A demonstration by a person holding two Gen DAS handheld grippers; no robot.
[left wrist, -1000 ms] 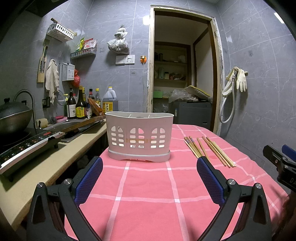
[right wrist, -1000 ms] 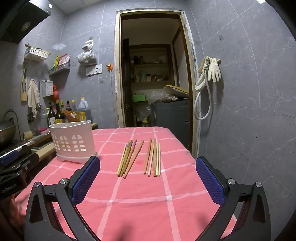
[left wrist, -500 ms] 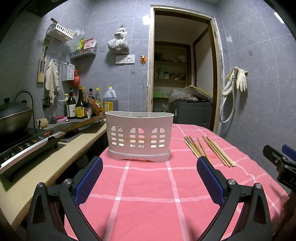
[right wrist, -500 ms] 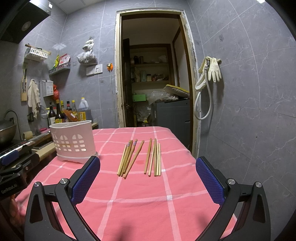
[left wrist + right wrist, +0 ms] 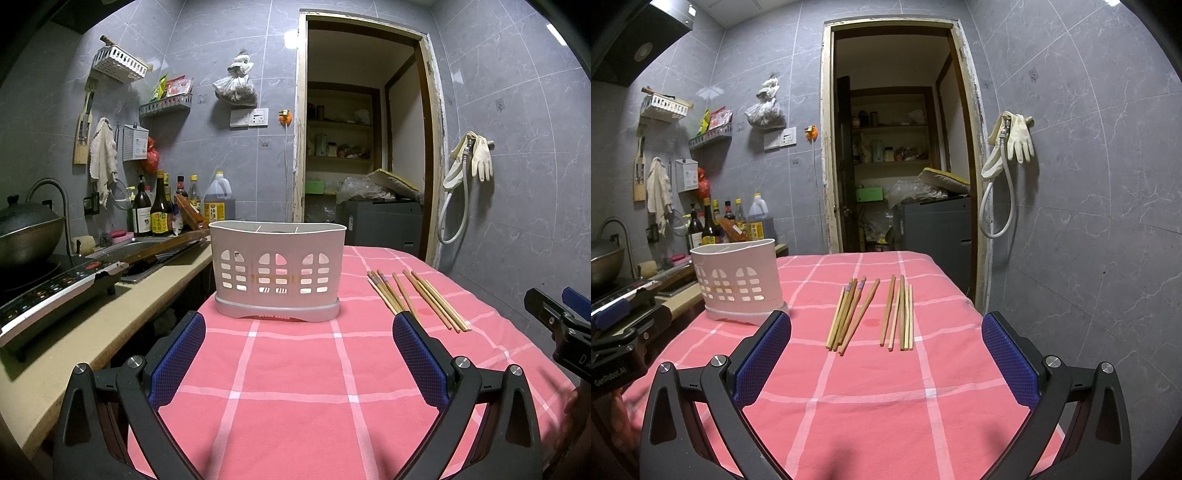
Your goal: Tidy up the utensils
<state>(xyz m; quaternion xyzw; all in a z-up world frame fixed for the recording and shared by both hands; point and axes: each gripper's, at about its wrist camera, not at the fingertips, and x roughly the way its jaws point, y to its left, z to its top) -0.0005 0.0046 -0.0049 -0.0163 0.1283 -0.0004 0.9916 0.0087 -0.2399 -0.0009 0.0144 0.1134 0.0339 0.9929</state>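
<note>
- Nearest the cameras, the left hand-held gripper is hovering over the pink checked cloth, jaws spread wide and gripping nothing; its blue pads are just sitting in mid-air.
- Same deal with the right hand-held gripper: it's hanging released above the cloth, nothing between its pads.
- The bench under that cloth is carrying everything for this job.
- A bit farther out, the chopsticks are lying flat on the cloth in two loose bunches, a left bunch and a right bunch with a gap between them. Their long axes are running front to back, pointing away from the right camera toward the doorway, and the left bunch is leaning slightly to the right at its far end.
- In the left wrist view those same chopsticks are lying to the right of the holder, well apart from it.
- The white utensil holder is standing upright on the cloth near the left edge of the bench, its long side facing the left camera, dividers showing at the rim.
- Farthest back, the doorway is opening onto some shelves.
</note>
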